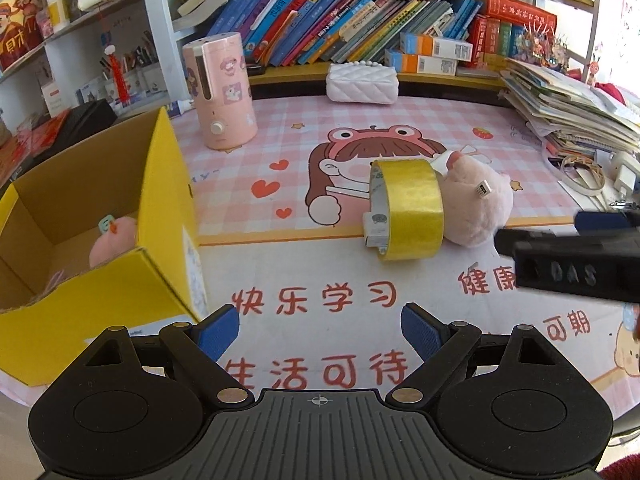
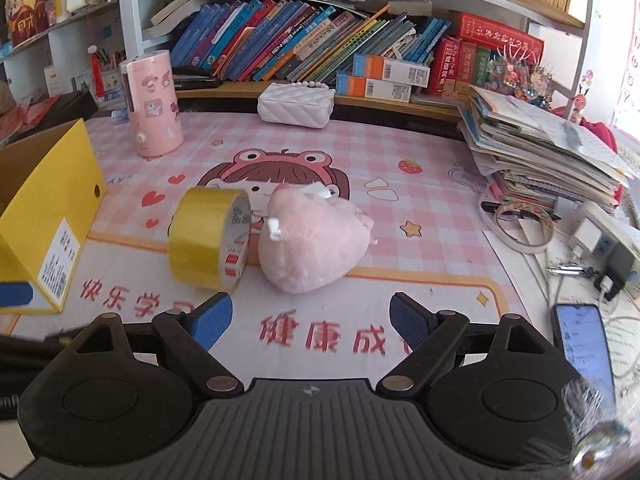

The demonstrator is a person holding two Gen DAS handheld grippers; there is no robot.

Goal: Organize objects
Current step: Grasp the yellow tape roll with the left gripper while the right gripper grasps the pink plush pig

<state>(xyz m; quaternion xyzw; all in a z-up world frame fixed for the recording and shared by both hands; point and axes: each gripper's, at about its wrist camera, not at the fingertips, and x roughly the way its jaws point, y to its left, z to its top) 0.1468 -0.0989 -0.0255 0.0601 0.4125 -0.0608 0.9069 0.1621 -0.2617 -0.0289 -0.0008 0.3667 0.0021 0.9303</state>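
Note:
A yellow tape roll stands on edge on the pink desk mat, touching a pink plush toy on its right. Both show in the right wrist view, the tape roll left of the plush toy. An open yellow cardboard box stands at the left with another pink plush inside; the box also shows at the left in the right wrist view. My left gripper is open and empty near the front edge. My right gripper is open and empty, just in front of the plush toy.
A pink cylindrical humidifier and a white quilted purse stand at the back before a shelf of books. A paper stack, a thin tape ring, chargers and a phone lie at the right.

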